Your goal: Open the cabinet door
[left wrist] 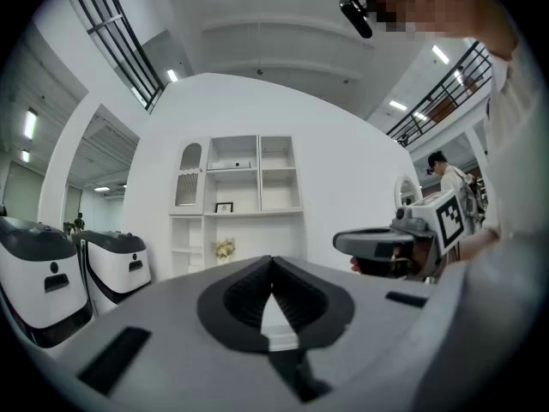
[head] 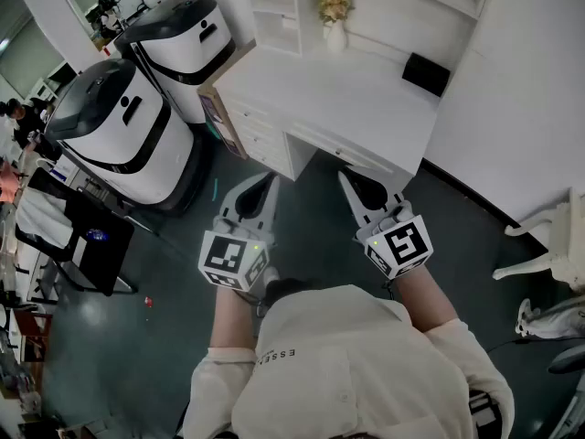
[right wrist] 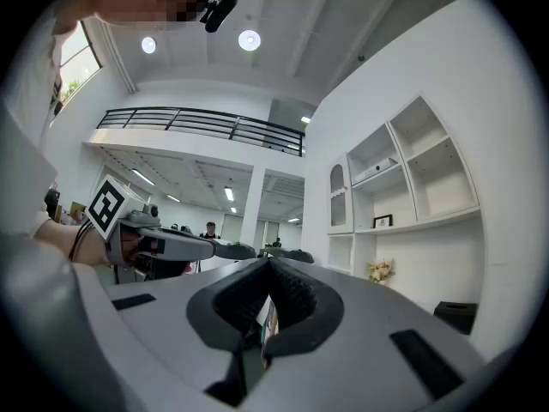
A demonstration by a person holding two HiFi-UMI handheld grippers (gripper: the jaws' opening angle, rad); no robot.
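Left tool point(left wrist: 273, 263): jaws pressed together, nothing between them, touching nothing. Right tool point(right wrist: 269, 266): same, tips meet, only background shows through the slit under them. Head view puts both side by side over the dark grey floor point(head: 302, 213), noses toward the white table point(head: 347, 99), short of its edge, no contact. Task's thing: the white arched-panel cabinet door point(left wrist: 189, 176) sits top-left in the white shelf unit point(left wrist: 257, 178) above the table. It looks flush with the frame and is well apart from both tools. Only the tool views show that door and the small black-framed picture point(left wrist: 224, 207) on a shelf; the head view cuts off the upper unit. Head view alone gives the white drawer fronts point(head: 260, 140) under the table. A flat black box point(head: 426, 73) lies on the table's right end, and a white vase of yellow flowers point(head: 335, 21) stands at the back. Two white-and-black round-topped machines point(head: 123, 131) are parked left of the table. Right tool view alone shows the black mezzanine railing point(right wrist: 197, 125). White walls throughout.
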